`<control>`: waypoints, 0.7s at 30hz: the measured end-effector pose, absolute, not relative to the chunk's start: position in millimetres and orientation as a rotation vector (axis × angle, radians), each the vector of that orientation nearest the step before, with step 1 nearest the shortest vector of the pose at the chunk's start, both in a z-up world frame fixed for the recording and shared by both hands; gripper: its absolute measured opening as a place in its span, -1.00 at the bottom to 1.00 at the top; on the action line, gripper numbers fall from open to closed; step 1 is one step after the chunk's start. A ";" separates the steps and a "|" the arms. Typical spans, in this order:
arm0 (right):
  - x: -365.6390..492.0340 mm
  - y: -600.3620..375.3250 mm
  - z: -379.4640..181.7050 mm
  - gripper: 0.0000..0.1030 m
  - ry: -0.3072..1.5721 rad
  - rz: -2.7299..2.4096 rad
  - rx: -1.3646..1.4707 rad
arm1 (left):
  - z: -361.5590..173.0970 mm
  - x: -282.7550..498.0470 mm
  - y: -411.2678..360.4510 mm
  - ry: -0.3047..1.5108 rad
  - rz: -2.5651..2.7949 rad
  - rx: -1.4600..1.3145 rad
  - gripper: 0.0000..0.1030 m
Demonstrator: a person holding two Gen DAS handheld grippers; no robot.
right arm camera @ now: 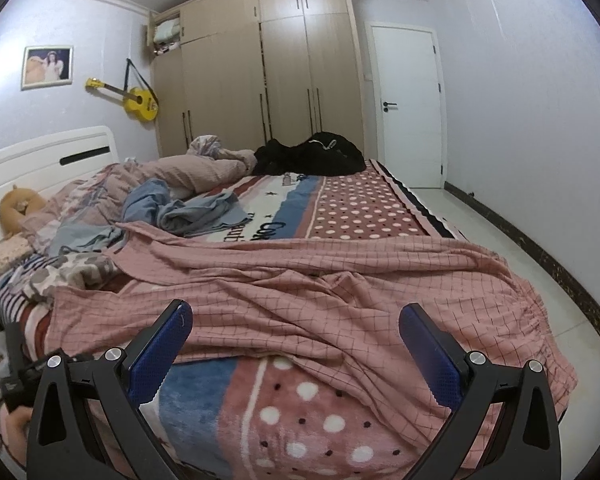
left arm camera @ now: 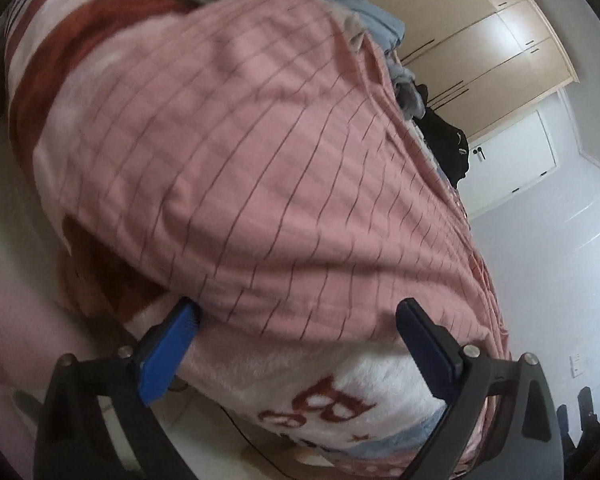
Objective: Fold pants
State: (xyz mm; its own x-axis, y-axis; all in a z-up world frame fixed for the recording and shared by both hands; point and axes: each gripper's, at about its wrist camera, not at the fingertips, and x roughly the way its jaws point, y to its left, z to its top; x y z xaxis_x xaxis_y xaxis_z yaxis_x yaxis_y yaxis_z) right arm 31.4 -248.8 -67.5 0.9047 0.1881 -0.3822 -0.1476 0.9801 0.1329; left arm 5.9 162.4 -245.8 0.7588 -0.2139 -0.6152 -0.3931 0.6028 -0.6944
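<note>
Left tool (left arm camera: pixel 296 320): blue pads spread wide, pinching nothing; tips at the near hem of the pants (left arm camera: pixel 260 168), cloth filling the view from 10 to 2 o'clock.

Right tool (right arm camera: pixel 296 322): pads likewise spread, empty, poised just short of the pants (right arm camera: pixel 320 292).

Pants: pink checked, lying rumpled across the patterned blanket (right arm camera: pixel 300 412) on the bed, long axis running 9 to 3 o'clock, gathered waistband at 3 o'clock overhanging the bed edge.

Judgement: left tool nearer the cloth and lower; a grasp at the near edge looked the likely next move, both tools approaching from 6 o'clock.

Beyond, at 12 o'clock: blue garment (right arm camera: pixel 188 208), black clothing (right arm camera: pixel 312 152), wardrobe (right arm camera: pixel 268 64).
</note>
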 end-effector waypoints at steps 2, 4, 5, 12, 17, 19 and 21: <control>32.5 -250.2 -68.7 0.99 0.405 0.169 0.102 | -250.1 0.1 162.2 0.708 0.100 -0.968 0.89; 33.5 -250.8 -69.6 0.99 0.406 0.167 0.106 | -247.9 -2.3 163.8 0.678 0.098 -0.972 0.89; 33.5 -250.9 -69.5 0.99 0.406 0.169 0.105 | -245.6 -2.0 164.1 0.667 0.102 -0.974 0.89; 36.7 -257.4 -76.2 0.99 0.417 0.127 0.076 | -218.9 -3.3 179.3 0.569 0.153 -0.929 0.60; 45.5 -294.1 -100.0 0.99 0.527 0.109 0.163 | -214.7 6.5 192.5 0.551 0.212 -0.945 -0.02; 44.5 -313.9 -112.3 0.98 0.569 0.090 0.220 | -209.8 5.3 196.7 0.562 0.251 -0.894 -0.42; 42.3 -332.8 -123.6 0.98 0.606 0.058 0.270 | -200.3 7.3 201.3 0.543 0.223 -0.862 -0.75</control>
